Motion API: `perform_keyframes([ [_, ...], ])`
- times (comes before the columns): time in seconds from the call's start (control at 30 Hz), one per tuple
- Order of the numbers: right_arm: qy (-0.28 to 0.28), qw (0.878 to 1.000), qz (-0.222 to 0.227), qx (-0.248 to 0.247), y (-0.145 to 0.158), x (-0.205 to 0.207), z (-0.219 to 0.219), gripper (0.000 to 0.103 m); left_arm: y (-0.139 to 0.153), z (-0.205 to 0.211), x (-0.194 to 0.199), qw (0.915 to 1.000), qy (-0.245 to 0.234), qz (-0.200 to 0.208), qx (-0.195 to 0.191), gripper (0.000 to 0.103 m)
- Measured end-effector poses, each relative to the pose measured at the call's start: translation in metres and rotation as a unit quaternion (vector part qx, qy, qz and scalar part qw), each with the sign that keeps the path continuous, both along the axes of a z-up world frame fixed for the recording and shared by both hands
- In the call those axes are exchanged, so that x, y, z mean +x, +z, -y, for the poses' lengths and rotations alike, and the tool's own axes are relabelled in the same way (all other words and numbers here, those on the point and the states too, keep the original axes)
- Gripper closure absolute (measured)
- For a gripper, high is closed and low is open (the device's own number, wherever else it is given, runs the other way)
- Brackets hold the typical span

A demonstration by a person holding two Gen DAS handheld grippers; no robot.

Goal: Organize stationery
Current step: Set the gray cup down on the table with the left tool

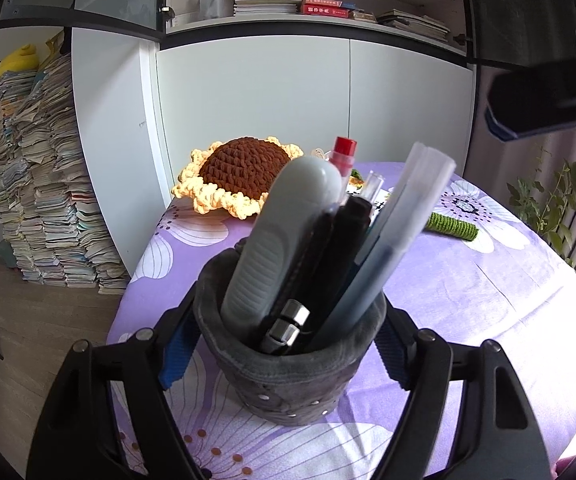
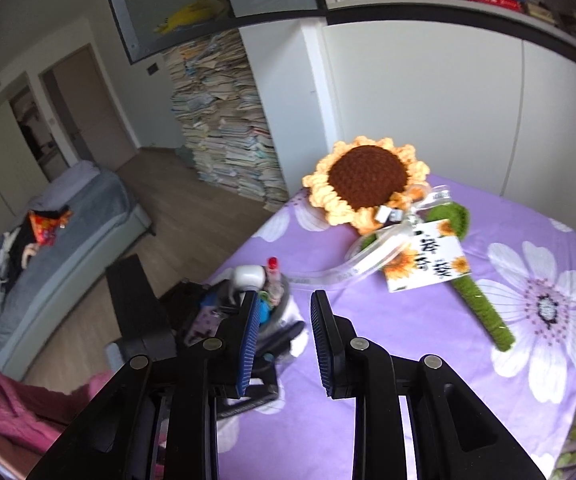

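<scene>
A dark grey felt pen holder (image 1: 288, 384) stands upright on the purple flowered tablecloth (image 1: 467, 300). It is packed with a grey rounded tool (image 1: 276, 232), black pens (image 1: 343, 248), a translucent pen (image 1: 411, 208) and a red-capped marker (image 1: 345, 148). My left gripper (image 1: 289, 344) straddles the holder, its blue pads close beside the walls without visibly squeezing them. In the right wrist view the holder (image 2: 284, 312) sits blurred at the table's left edge, partly behind my right gripper (image 2: 284, 300). That gripper hovers over the cloth with a narrow gap and nothing in it.
A crochet sunflower (image 2: 363, 178) with a green stem (image 2: 483, 304), ribbon and card (image 2: 423, 256) lies across the far table. White cabinet doors (image 1: 288, 88) stand behind. A tall pile of books (image 1: 44, 184) is on the floor to the left, and a pink sleeve (image 2: 12, 396) at the lower left.
</scene>
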State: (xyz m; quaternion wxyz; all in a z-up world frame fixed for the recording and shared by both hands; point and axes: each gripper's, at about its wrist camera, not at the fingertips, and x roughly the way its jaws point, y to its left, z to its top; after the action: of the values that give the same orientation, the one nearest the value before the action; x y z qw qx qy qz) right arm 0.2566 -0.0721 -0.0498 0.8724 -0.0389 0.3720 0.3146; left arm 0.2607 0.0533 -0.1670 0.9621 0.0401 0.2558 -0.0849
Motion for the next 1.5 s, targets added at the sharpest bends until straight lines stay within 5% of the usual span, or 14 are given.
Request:
perform_keyframes([
  [0.4,-0.099,0.988,0.076,-0.085,-0.006,-0.016,0.011,0.076,0.000,-0.003,-0.003,1.0000,0.006,0.006,0.003,0.017],
  [0.77,-0.124,0.989,0.045,-0.064,-0.019,-0.022,0.038,0.076,0.000,-0.006,-0.003,1.0000,0.008,0.004,-0.001,0.017],
  [1.27,-0.195,0.980,-0.032,-0.033,-0.063,-0.016,0.098,0.076,0.003,0.009,-0.007,0.9976,0.029,0.028,0.056,0.017],
  [1.37,-0.206,0.977,-0.046,-0.024,-0.069,-0.017,0.109,0.076,0.005,0.010,-0.002,0.9980,0.034,0.008,0.053,0.033],
  [1.5,-0.219,0.974,-0.051,-0.005,-0.071,-0.021,0.126,0.075,0.008,0.008,0.000,0.9981,0.042,-0.005,0.045,0.034],
])
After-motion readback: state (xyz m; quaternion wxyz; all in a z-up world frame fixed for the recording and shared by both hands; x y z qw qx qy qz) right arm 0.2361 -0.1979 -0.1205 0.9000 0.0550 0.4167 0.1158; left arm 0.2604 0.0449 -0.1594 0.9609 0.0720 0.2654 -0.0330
